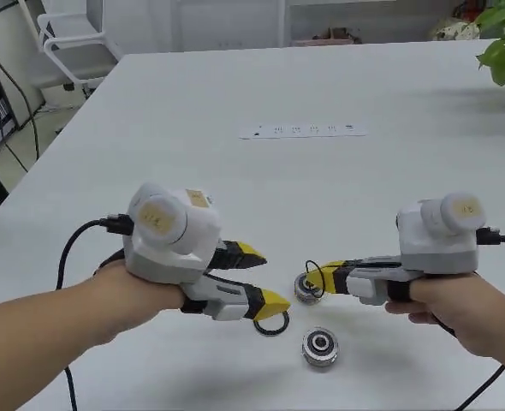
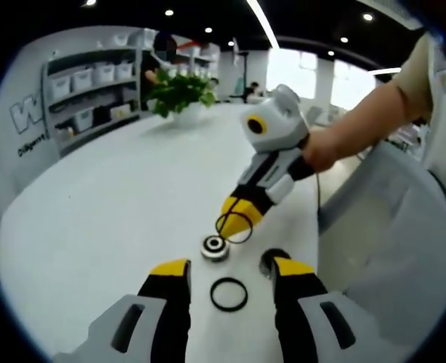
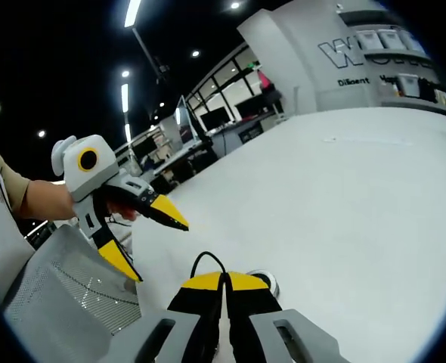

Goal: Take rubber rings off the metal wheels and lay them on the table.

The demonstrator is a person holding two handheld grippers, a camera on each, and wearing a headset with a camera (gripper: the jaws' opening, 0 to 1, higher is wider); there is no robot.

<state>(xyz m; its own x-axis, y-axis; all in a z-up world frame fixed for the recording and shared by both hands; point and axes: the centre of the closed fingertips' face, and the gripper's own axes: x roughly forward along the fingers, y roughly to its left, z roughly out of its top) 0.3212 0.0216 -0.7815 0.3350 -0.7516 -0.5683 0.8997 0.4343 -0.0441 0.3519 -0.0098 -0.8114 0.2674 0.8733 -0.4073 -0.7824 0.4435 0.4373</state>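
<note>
Jaws of the right gripper [image 1: 328, 276] clamp a thin black rubber ring [image 1: 314, 277] beside a round metal wheel [image 1: 307, 290], lower centre; left gripper [image 1: 267, 278] gapes near another black ring [image 1: 271, 325].

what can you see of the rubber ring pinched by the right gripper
The rubber ring is a thin black loop that looks soft and slightly out of round. The right gripper has its yellow-tipped fingers shut on one side of it, so the rest hangs free above the white table. It hangs right over a metal wheel; whether it touches that wheel can't be told.
</note>
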